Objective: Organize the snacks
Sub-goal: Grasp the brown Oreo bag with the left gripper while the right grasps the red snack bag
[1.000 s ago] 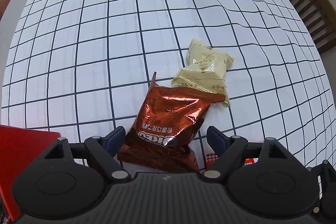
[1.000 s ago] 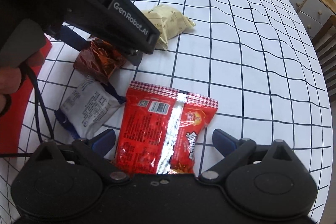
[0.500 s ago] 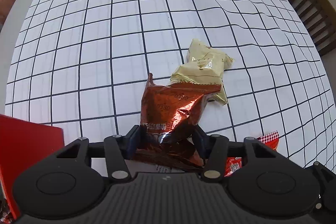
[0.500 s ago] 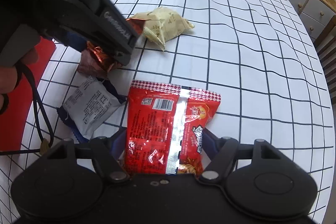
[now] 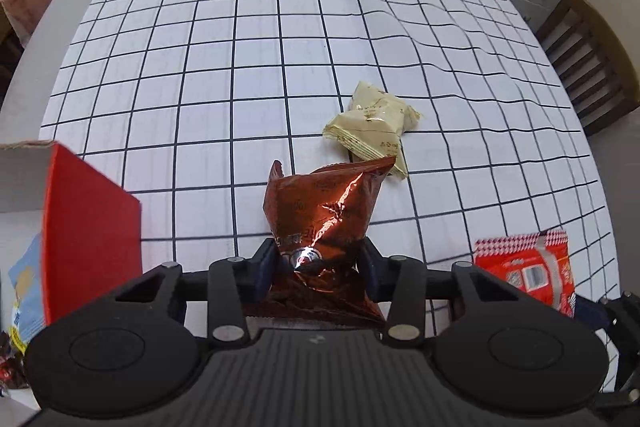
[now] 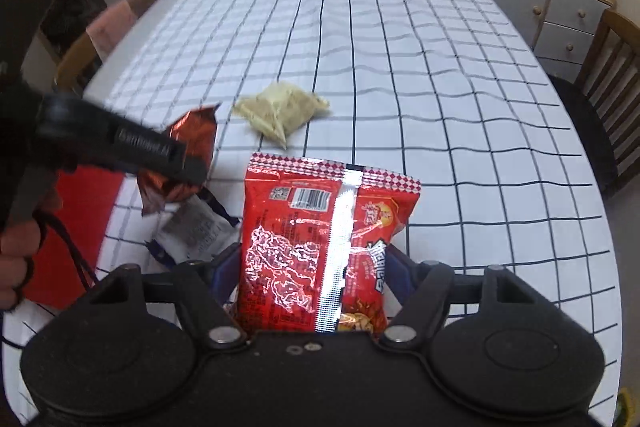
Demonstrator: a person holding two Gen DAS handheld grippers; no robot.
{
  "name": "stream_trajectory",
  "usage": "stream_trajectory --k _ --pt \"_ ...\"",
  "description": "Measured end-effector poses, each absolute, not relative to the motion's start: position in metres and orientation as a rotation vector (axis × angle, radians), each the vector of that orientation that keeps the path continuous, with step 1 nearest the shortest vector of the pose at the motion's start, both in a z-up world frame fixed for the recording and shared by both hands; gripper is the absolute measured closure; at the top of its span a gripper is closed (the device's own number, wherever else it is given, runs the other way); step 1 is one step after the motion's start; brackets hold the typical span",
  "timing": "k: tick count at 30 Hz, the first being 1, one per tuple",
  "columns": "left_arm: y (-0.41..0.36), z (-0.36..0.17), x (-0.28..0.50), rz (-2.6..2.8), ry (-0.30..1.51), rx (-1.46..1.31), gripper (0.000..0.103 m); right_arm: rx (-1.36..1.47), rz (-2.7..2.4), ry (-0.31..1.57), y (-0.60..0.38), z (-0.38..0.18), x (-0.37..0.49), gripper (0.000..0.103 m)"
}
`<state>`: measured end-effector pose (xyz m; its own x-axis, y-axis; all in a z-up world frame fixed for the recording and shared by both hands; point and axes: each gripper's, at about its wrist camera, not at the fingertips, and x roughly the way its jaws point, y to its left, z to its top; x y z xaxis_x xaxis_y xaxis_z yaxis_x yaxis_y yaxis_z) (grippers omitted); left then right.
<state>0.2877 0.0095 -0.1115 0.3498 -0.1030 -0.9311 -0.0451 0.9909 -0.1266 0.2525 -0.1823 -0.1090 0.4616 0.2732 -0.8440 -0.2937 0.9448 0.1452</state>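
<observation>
Our left tool [image 5: 318,263] is closing on the crumpled brown packet [image 5: 324,211]; our right tool [image 6: 310,267] pinches the red packet [image 6: 320,239]; slick foil could slip toward six o'clock

Each black plastic gripper [image 5: 318,265] has blue pads [image 5: 264,263], silver screws and 2 round discs.

A home dining room: checked tablecloth [image 5: 256,75], wooden chair [image 6: 612,67], sideboard [image 6: 568,15].
</observation>
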Motion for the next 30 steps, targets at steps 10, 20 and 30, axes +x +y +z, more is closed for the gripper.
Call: stream_trajectory --k 10,20,30 --pt "0.014 -0.059 0.238 -0.046 1.126 -0.148 0.061 -0.003 0.395 0.963 -0.184 -0.065 0.228 0.031" --pt "0.049 -0.013 0.186 -0.016 1.043 -0.152 0.061 -0.024 0.467 0.900 -0.153 -0.031 0.205 0.031" --pt "0.117 0.009 0.147 0.081 0.984 -0.161 0.061 -0.073 0.566 0.862 -0.083 -0.015 0.189 0.031"
